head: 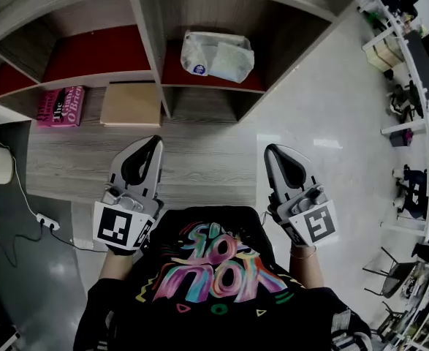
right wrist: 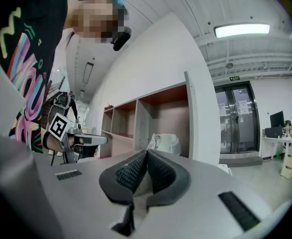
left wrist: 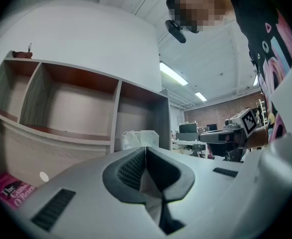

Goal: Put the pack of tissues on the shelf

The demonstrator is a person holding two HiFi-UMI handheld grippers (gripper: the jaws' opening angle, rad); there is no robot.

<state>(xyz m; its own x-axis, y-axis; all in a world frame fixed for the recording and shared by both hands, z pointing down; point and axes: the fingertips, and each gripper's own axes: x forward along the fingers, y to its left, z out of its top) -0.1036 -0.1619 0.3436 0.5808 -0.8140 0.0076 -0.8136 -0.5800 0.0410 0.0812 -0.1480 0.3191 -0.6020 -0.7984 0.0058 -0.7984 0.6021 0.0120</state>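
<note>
Evidently we hold both tongs pinched together and empty close to our chest, left gripper (head: 153,143) at 8 o'clock, right gripper (head: 271,152) at 4. Ahead at 12, the pack of tissues (head: 218,55) lies inside a compartment of the shelf (head: 150,42). We judge it placed, so we'd best stand clear and avoid nudging it.

Shelf (head: 150,46) matt wood-grain. Pack of tissues (head: 216,57) crinkly translucent plastic. Floor (head: 324,123) glossy, pale. Left gripper (head: 154,142), right gripper (head: 271,150) smooth grey plastic, ribbed black pads (right wrist: 133,173).
</note>
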